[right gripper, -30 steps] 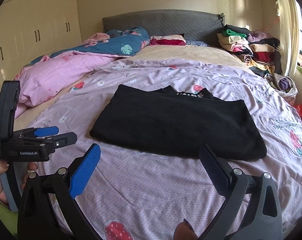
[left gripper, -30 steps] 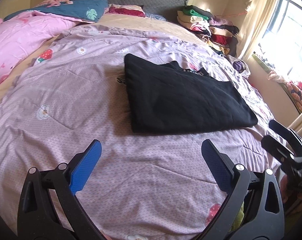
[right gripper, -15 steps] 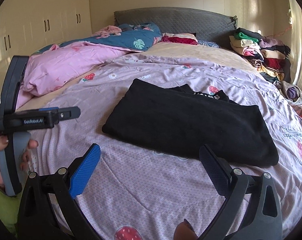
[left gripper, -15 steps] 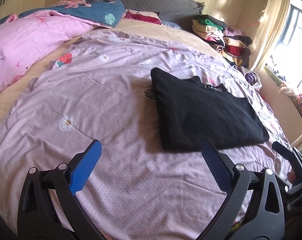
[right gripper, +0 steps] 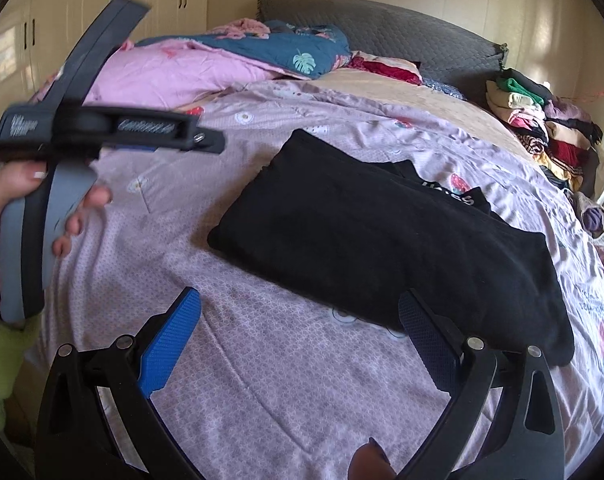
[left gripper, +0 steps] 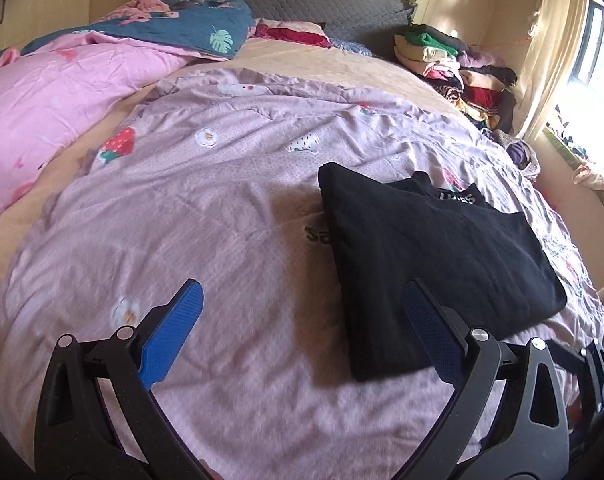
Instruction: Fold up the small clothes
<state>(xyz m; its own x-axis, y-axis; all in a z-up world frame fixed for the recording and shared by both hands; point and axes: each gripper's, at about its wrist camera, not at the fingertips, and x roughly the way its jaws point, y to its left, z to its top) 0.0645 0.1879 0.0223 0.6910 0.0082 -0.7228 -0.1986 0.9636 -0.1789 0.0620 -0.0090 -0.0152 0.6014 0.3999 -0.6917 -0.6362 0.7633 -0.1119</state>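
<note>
Your left gripper (left gripper: 302, 334) and right gripper (right gripper: 300, 336) both gaped empty; the black shirt (right gripper: 385, 240) lay at one o'clock, its length running ten-to-four; your right gripper looked nearer.

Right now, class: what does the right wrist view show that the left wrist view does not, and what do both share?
Only the right wrist view shows the left hand gripping its handle, a green sleeve and the wardrobe doors up close. Only the left wrist view shows the bright window and curtain. Both show the folded black garment on the lilac quilt, the clothes pile, and open jaws holding nothing.
</note>
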